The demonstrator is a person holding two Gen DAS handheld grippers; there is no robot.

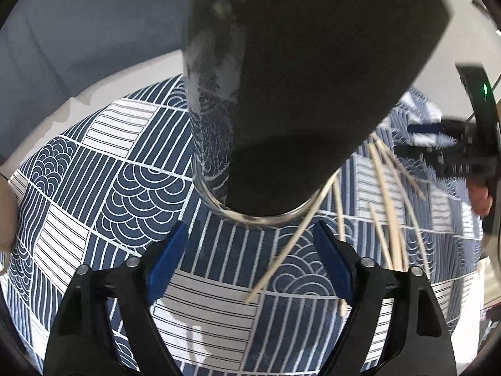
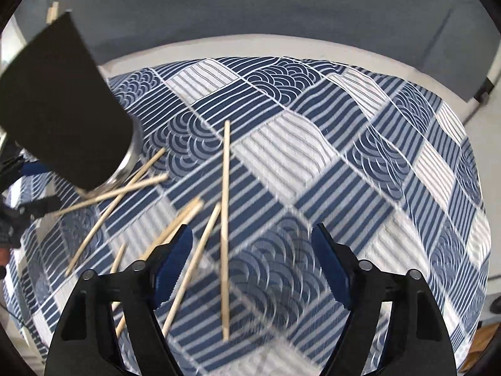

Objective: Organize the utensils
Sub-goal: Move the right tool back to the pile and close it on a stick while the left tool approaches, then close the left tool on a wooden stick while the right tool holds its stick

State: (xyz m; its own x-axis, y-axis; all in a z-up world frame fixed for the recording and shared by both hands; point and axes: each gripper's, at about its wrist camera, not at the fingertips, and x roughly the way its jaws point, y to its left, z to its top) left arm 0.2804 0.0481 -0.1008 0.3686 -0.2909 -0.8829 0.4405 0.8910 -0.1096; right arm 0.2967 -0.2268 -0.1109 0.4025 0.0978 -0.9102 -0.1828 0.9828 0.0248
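A tall glass holder wrapped in a dark sleeve (image 1: 297, 94) stands on the patterned cloth just ahead of my left gripper (image 1: 252, 263), which is open and empty. The holder also shows at the left of the right wrist view (image 2: 62, 103), with a chopstick end (image 2: 52, 11) sticking out of its top. Several wooden chopsticks (image 2: 224, 219) lie scattered on the cloth; they also show in the left wrist view (image 1: 385, 200). My right gripper (image 2: 252, 266) is open and empty, hovering over the chopsticks, one lying between its fingers.
A blue and white patterned cloth (image 2: 344, 156) covers a white table (image 2: 250, 44). The right gripper's body (image 1: 469, 150) shows at the right of the left wrist view. A grey wall stands behind the table.
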